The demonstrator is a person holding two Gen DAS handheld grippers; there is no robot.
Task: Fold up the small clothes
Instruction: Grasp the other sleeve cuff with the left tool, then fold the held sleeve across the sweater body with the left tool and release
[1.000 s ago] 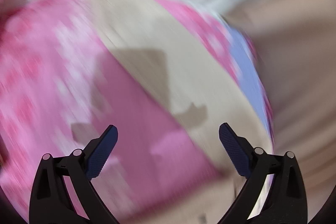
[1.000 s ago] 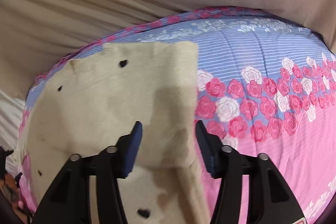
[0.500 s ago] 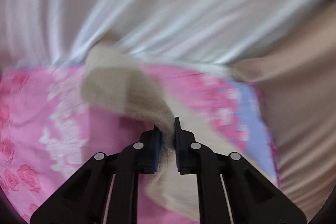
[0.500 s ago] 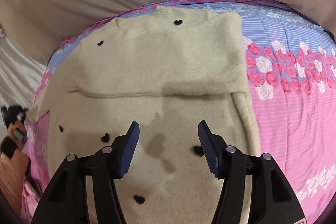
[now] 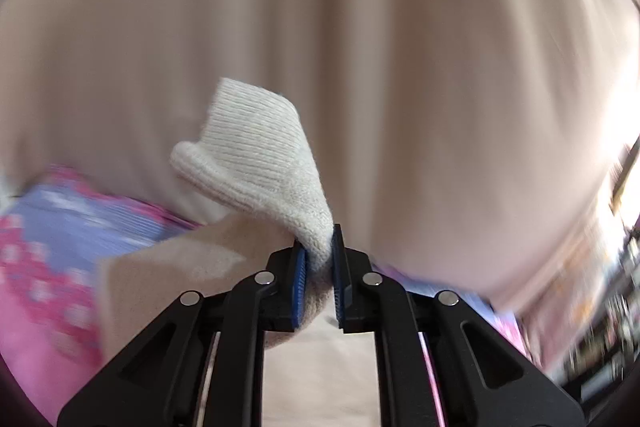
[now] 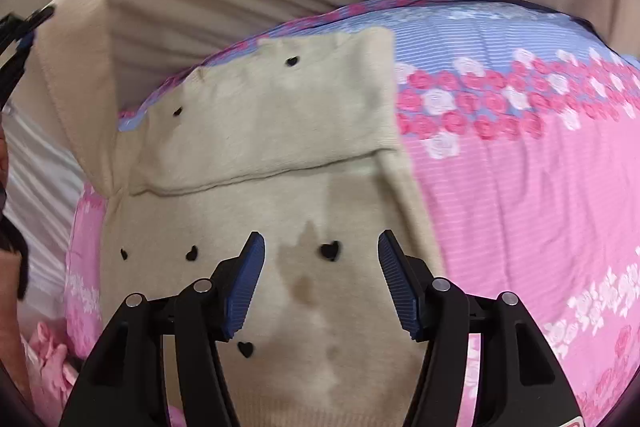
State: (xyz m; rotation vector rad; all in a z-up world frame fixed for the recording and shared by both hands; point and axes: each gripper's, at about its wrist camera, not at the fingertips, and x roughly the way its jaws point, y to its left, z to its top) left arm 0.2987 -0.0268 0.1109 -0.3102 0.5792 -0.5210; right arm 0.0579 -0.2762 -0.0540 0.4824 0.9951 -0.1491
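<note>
A cream knit sweater (image 6: 344, 327) with small black hearts lies flat on the flowered bedspread (image 6: 520, 187). One sleeve (image 6: 260, 131) is folded across its chest. The other sleeve (image 6: 76, 75) is lifted up and to the left, its ribbed cuff (image 5: 256, 155) pinched in my left gripper (image 5: 318, 239), which is shut on it. That gripper shows at the top left edge of the right wrist view (image 6: 20, 27). My right gripper (image 6: 320, 247) hovers over the sweater's body; its jaws are opening with nothing between them.
A beige curtain (image 5: 360, 27) hangs behind the bed and a white one (image 6: 36, 179) at the left. A person's hand (image 6: 8, 267) shows at the left edge, with crumpled pink cloth (image 6: 44, 347) below it. Pink and blue bedspread lies bare to the right of the sweater.
My left gripper shut on the sleeve cuff and swung it up off the bed. My right gripper drew back over the sweater's body and its jaws widened.
</note>
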